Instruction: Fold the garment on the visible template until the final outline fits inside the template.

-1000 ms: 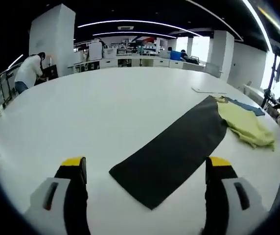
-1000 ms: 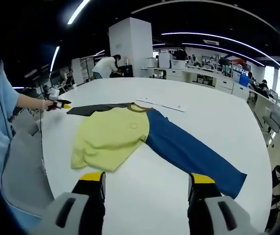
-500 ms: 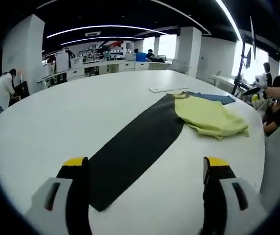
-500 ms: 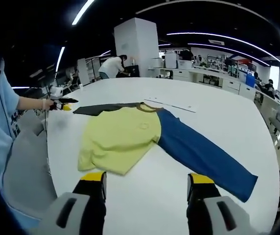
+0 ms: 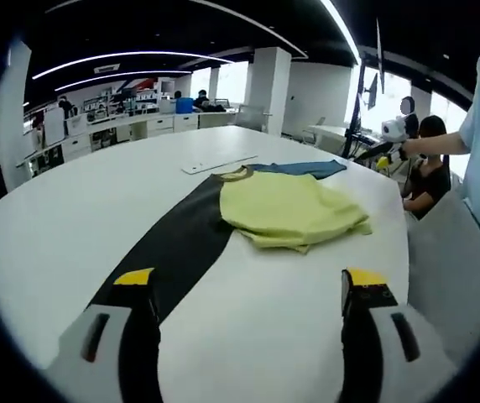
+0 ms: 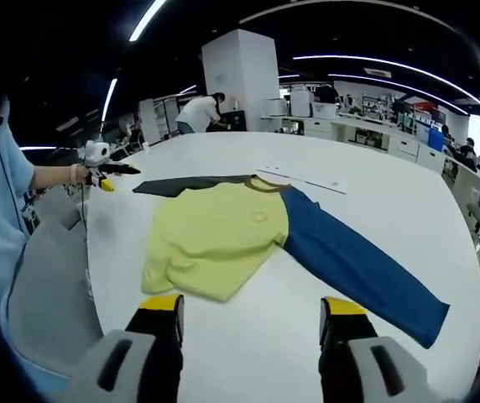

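Note:
A long-sleeved garment lies flat on the white table, its yellow body loosely bunched. The black sleeve runs toward my left gripper, which hovers open over the sleeve's end, the left jaw above the cloth. Beyond the body lies the blue sleeve. A thin white template sheet rests by the collar. My right gripper is open near the table edge, facing the yellow body, with the blue sleeve to the right and the black sleeve far left.
A person in light blue stands at the table edge, holding the left gripper in one hand. Another seated person is beyond the table. Desks and a white pillar stand far behind. The table's rim curves close by.
The left gripper view has swung round, so the garment now sits ahead and the black sleeve runs under its left jaw. The right gripper view edged slightly closer. The garment has not moved.

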Available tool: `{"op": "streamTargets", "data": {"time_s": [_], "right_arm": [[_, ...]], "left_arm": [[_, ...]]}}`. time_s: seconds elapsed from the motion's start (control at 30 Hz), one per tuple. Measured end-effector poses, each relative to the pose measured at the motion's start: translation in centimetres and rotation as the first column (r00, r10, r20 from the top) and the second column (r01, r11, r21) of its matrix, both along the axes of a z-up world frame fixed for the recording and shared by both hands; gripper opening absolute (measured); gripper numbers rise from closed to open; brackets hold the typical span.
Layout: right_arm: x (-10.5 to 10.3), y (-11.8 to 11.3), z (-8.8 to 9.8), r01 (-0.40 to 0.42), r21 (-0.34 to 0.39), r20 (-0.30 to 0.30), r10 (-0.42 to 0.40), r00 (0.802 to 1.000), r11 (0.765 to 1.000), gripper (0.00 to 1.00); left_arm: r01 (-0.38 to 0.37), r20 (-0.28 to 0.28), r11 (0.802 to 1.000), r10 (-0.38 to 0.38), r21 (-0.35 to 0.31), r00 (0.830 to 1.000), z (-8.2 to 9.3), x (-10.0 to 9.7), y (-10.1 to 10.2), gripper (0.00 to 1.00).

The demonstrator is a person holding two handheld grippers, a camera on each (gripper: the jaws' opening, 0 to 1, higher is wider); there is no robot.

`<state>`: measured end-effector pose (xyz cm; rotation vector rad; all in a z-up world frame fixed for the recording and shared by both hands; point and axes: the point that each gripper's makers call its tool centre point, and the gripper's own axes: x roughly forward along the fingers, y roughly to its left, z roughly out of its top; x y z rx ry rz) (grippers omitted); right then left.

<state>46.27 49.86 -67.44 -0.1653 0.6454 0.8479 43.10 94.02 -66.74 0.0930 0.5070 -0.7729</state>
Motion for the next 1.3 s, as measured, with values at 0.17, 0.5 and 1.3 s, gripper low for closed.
{"op": "streamTargets", "data": {"time_s": [0.17,0.5,1.3], "right_arm": [[-0.2,0.1,0.0,-0.003,0.002,0.002,0.003,1.0,1.0,0.64],[-0.5,1.0,0.1,-0.024,0.006,0.012,0.024,1.0,1.0,0.64],[-5.1,10.5,-1.0,-0.271,-0.007,0.034,0.271,0.962,0.963,0.47]], "left_arm": [[0.072,0.03,0.997,-0.071,-0.036,0.997,1.3,-0.3,-2.9,0.85],[0.136,0.021,0.989,-0.135,-0.056,0.991,0.7,0.0,-6.5,0.84],[0.112,0.018,0.992,-0.112,-0.06,0.994,0.1,-2.2,-6.8,0.81]]}}
